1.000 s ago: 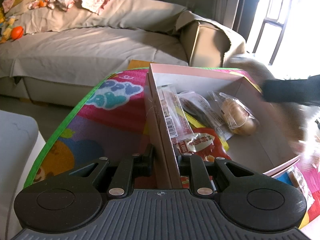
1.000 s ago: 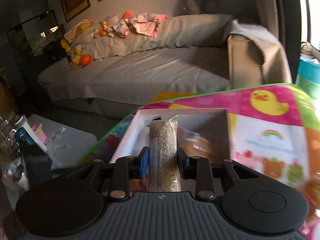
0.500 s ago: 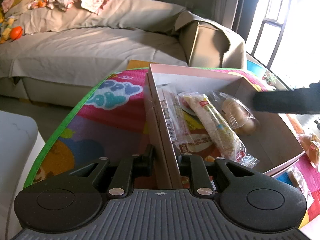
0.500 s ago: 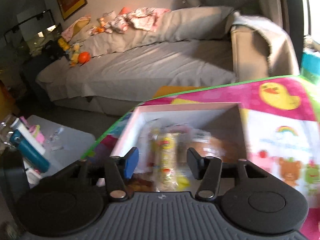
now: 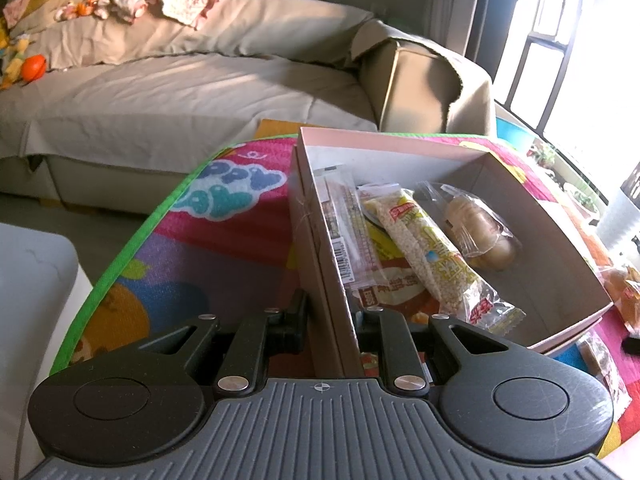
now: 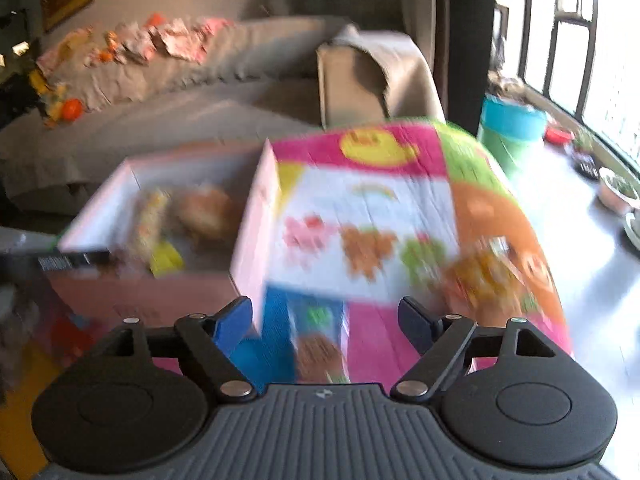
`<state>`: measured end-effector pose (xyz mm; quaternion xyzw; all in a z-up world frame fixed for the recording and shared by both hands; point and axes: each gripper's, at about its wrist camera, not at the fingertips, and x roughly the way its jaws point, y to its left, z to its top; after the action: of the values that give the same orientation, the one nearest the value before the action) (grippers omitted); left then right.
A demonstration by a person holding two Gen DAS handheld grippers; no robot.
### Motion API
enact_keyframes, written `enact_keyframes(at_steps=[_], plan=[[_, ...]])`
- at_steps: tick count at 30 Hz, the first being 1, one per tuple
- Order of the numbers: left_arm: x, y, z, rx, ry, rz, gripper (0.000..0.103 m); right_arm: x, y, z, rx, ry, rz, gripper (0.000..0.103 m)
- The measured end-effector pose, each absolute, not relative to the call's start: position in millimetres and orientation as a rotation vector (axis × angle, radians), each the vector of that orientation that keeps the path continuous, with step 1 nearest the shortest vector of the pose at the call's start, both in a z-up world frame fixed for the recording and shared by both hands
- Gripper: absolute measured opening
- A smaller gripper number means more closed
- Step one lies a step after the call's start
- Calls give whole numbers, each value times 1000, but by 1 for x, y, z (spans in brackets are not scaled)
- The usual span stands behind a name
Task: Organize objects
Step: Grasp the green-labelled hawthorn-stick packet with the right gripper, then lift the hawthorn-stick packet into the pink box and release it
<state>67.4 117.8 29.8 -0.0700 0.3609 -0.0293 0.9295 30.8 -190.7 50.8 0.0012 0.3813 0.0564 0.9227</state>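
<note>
A: Looking along your left gripper [image 5: 332, 316], you have its jaws clamped on the near wall of the box [image 5: 472, 152], one finger outside, one inside.

B: And what do you see in the box?

A: A grain bar [image 5: 430, 246] lies slantwise in the middle. A clear-wrapped bun [image 5: 478, 228] is just right of it, and a long clear packet [image 5: 346, 228] leans along the left wall. More wrappers lie under them (red and yellow, print unreadable).

B: Where does the box sit?

A: On your cartoon mat [image 5: 224, 216], with the sofa [image 5: 180, 96] behind. Loose snack packs [image 5: 624, 288] lie on the mat outside the box's right wall.

B: Now the right view?

A: Badly blurred. Your right gripper [image 6: 326, 318] has just been opening; its jaws stand wide with nothing between them, only mat [image 6: 380, 216] below. The box [image 6: 256, 216] is up and to the left of it, and you can make out the bar [image 6: 150, 216] and bun [image 6: 210, 212] inside.

B: Anything close to the fingers?

A: A brownish packet [image 6: 320, 356] lies on the mat just below the gap, and an orange pack [image 6: 484, 276] sits beyond the right finger. A teal can [image 6: 512, 136] stands past the mat's far edge.
</note>
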Motion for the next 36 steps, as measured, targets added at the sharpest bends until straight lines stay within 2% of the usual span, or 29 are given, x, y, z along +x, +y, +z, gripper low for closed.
enact_keyframes(at_steps=[5,16,19,21,25,27,36], plan=[[67,118,30,-144,740,-60,19,20,-193,28,10,840,118,81],[67,118,30,-143,739,-60,19,39,-168,14,-23,838,154,81],[67,118,30,-144,739,-60,19,38,-163,16,-43,836,169,70],[67,118,30,-144,739,-60,19,36,-160,18,-63,836,177,56],[67,118,30,-143,739,-59,19,34,-161,20,-70,841,161,40],[67,118,30,-143,740,-59,19,32,-162,22,-63,848,156,37],[67,119,29,-144,738,-60,19,2,-171,47,-41,955,280,35]])
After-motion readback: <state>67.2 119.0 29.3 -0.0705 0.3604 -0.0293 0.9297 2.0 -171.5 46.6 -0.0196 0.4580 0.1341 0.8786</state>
